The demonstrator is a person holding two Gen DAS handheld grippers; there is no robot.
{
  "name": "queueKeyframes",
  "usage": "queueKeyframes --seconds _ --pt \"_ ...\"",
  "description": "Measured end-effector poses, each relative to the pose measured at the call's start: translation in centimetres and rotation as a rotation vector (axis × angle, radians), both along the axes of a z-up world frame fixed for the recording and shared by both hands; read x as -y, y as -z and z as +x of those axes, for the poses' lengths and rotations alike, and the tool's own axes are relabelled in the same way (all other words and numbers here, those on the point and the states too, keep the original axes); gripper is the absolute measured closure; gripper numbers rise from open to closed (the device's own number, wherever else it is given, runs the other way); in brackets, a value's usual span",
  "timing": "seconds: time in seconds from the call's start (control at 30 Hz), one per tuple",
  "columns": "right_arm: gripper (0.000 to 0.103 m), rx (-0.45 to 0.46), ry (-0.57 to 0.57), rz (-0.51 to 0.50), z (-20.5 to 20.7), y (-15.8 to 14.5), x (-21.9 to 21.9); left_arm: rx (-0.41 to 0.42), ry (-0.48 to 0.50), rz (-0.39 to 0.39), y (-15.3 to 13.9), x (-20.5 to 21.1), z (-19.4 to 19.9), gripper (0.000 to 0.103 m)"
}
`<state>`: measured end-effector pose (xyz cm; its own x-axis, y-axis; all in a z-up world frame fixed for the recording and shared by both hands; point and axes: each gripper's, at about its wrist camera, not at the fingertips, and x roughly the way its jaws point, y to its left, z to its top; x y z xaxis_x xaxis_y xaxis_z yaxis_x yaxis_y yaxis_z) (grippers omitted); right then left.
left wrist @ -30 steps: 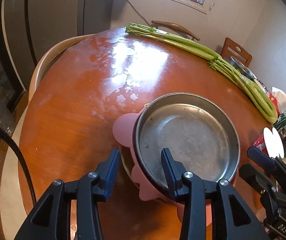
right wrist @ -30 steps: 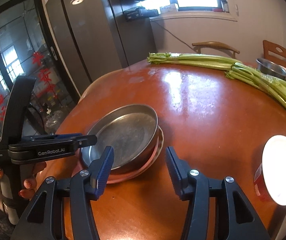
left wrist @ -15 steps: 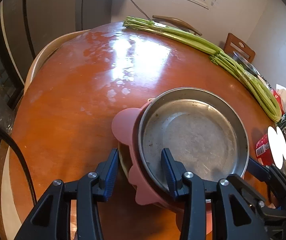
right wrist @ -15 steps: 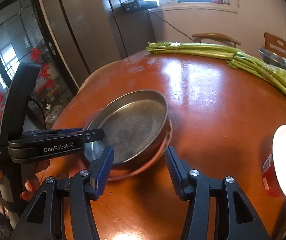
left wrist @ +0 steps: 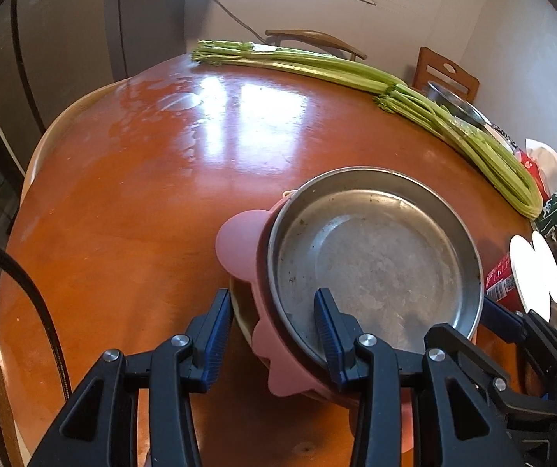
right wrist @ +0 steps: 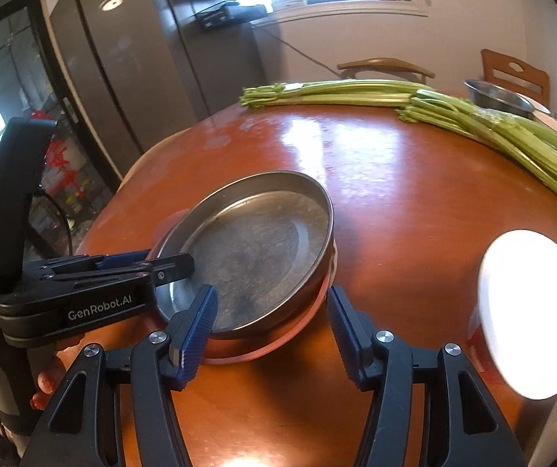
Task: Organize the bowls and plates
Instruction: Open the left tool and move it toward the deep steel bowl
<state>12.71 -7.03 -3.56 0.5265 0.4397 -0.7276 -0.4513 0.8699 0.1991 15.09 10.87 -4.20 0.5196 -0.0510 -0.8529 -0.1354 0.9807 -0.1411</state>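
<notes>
Currently the stacked metal plate (left wrist: 375, 257) is clamped at its rim by the left gripper (left wrist: 274, 330); the right gripper (right wrist: 272, 321), nothing between its opening jaws, must straddle the near rim.

Scuffed metal pan (left wrist: 375, 257), glossy table (left wrist: 130, 202)

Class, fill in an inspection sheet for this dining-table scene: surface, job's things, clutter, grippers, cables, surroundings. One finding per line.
Surface: round wooden table, glossy, with pale smears at its far side.
Job's things: metal pan nested on a pink scalloped dish; a second metal bowl at the far edge.
Clutter: celery bunches; a red can with a white lid.
Grippers: left gripper clamped over the stack's near rim; right gripper opening, nothing pressed by its pads.
Cables: black cable at the left; a wall cord.
Surroundings: wooden chairs, a window, a dark fridge.
</notes>
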Motion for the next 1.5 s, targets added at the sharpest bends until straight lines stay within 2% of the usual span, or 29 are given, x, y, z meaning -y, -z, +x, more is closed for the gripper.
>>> queueKeyframes --seconds 0.43,0.73,0.97,1.13,1.5 --pt "0.043 0.065 0.049 -0.035 -0.5 -1.2 1.0 0.042 -0.040 0.030 -1.0 -0.6 -0.7 0.060" --pt "0.043 0.117 0.068 -0.005 -1.7 -4.0 2.6 0.153 -0.063 0.111 -5.0 0.4 -3.3 0.060" --pt "0.043 0.188 0.124 0.000 -3.8 -6.5 5.9 0.214 0.000 0.107 -6.9 3.9 -5.1 0.058" --pt "0.036 0.231 0.197 0.018 -5.5 -7.9 9.5 0.253 0.061 0.111 -7.8 7.4 -6.4 0.053" --pt "0.035 0.278 0.324 0.042 -8.6 -9.8 17.1 0.282 0.194 0.107 -8.9 14.8 -7.4 0.049"
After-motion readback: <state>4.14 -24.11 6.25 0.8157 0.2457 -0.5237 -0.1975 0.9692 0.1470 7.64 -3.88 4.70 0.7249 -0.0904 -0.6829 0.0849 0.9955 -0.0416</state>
